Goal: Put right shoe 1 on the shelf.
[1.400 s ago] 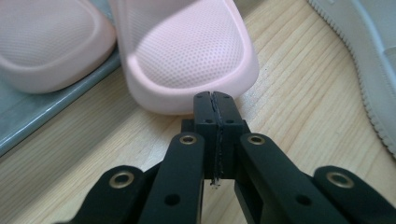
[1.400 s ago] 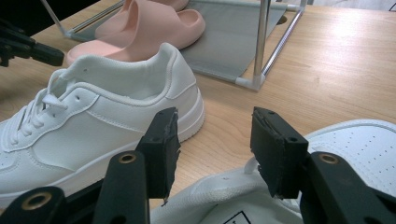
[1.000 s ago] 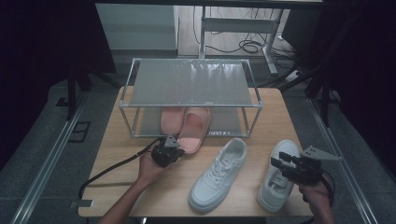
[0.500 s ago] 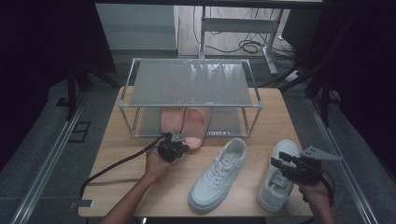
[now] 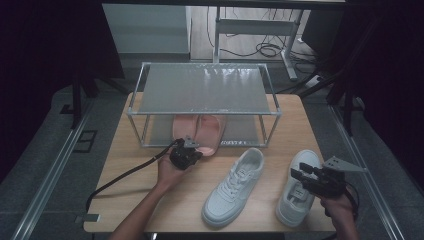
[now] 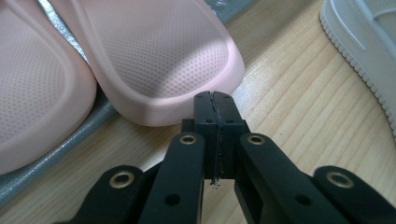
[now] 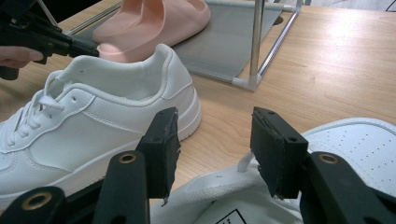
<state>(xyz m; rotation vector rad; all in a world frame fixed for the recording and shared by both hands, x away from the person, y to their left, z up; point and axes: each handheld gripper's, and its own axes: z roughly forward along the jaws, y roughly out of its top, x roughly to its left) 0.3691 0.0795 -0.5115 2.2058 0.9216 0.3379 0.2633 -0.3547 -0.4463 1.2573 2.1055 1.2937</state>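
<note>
Two pink slippers [image 5: 197, 130] lie side by side on the low grey shelf of a metal rack [image 5: 204, 89]. My left gripper [image 5: 193, 150] is shut, and its tips [image 6: 215, 100] press against the near rim of the right-hand slipper [image 6: 163, 56]. The other slipper [image 6: 32, 93] lies beside it. Two white sneakers sit on the wooden table: one in the middle [image 5: 234, 186], one at the right [image 5: 296, 192]. My right gripper [image 5: 296, 175] hovers open over the right sneaker's opening [image 7: 252, 200], holding nothing.
The rack's front right post [image 7: 256, 42] stands between the sneakers and the slippers. The middle sneaker [image 7: 93, 112] lies close to the left of my right gripper [image 7: 215, 140]. A black cable [image 5: 120, 177] trails from the left gripper toward the table's near left edge.
My left gripper has moved forward toward the rack, nudging the right-hand slipper a little further onto the low shelf. The right gripper and both sneakers have stayed put.
</note>
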